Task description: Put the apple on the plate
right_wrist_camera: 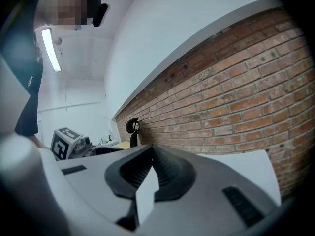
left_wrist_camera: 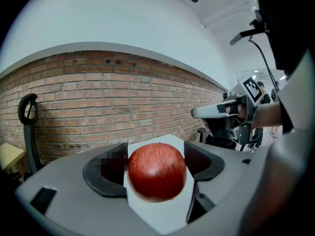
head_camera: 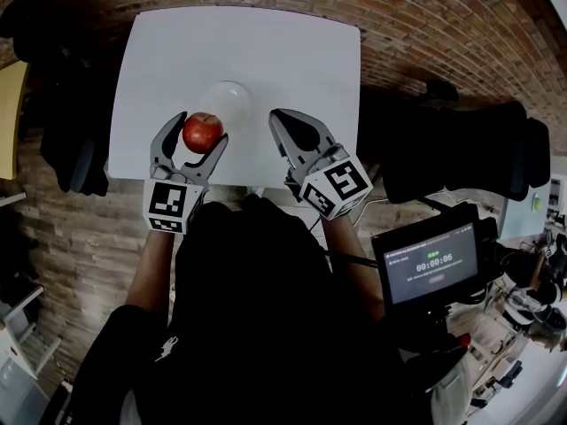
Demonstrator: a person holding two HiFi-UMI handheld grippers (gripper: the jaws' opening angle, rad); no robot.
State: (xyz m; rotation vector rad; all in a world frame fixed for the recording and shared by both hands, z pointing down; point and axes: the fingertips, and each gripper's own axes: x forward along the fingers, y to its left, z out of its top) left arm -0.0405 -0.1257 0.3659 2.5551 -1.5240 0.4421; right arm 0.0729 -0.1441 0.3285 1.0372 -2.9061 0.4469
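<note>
A red apple (head_camera: 203, 132) sits between the jaws of my left gripper (head_camera: 202, 129), which is shut on it just over the near part of the white table (head_camera: 283, 51). In the left gripper view the apple (left_wrist_camera: 157, 171) fills the space between the dark pads (left_wrist_camera: 106, 173). A pale round plate (head_camera: 232, 87) lies on the table just beyond the apple. My right gripper (head_camera: 282, 122) hovers to the right of the plate with its tips together and nothing in them. The right gripper (right_wrist_camera: 149, 151) view shows only white table past its jaws.
Dark chairs stand left (head_camera: 62, 140) and right (head_camera: 461, 149) of the table on the brick-patterned floor. A small screen (head_camera: 434, 259) on a rig sits at the near right. A brick wall (left_wrist_camera: 98, 97) runs beyond the table's far edge.
</note>
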